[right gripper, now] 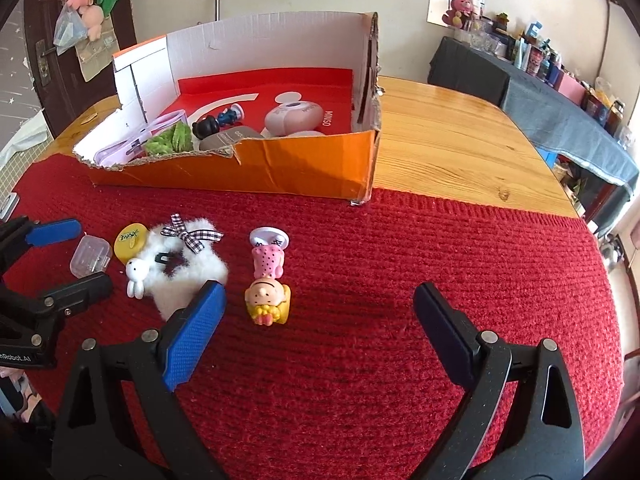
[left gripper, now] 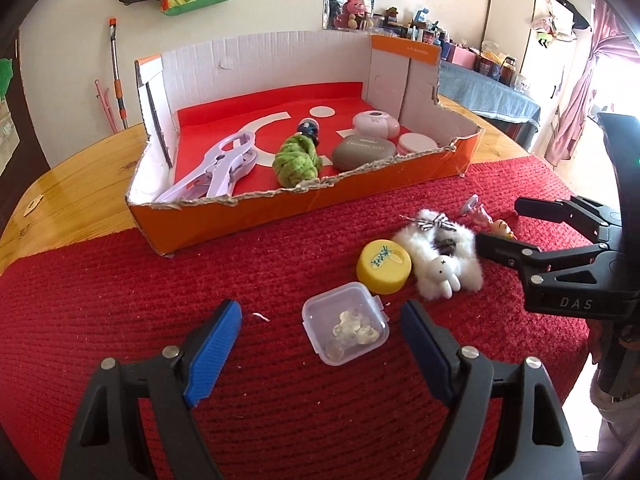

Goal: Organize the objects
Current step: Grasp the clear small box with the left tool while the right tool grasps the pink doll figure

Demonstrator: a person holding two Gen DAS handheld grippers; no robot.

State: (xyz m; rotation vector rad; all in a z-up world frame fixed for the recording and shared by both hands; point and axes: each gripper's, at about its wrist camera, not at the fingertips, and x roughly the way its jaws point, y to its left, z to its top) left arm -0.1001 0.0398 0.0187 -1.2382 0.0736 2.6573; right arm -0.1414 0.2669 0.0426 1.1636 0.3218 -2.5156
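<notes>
A small clear plastic box (left gripper: 345, 328) lies on the red mat between the open fingers of my left gripper (left gripper: 322, 324). A yellow lid (left gripper: 383, 266) and a white fluffy pouch with a bunny charm (left gripper: 440, 262) lie just beyond it. My right gripper (right gripper: 320, 304) is open and empty above the mat, just short of a pink and yellow cartoon figure (right gripper: 267, 276) lying on its back. The right gripper also shows in the left wrist view (left gripper: 504, 226), open beside the pouch. The orange cardboard tray (left gripper: 304, 208) holds several items.
In the tray lie a lilac tool (left gripper: 218, 168), a green knitted item (left gripper: 298, 158), a grey case (left gripper: 362, 152), a pink round case (left gripper: 376, 124) and a dark small figure (left gripper: 309, 128). The red mat (right gripper: 440, 248) covers the wooden table (right gripper: 448, 140).
</notes>
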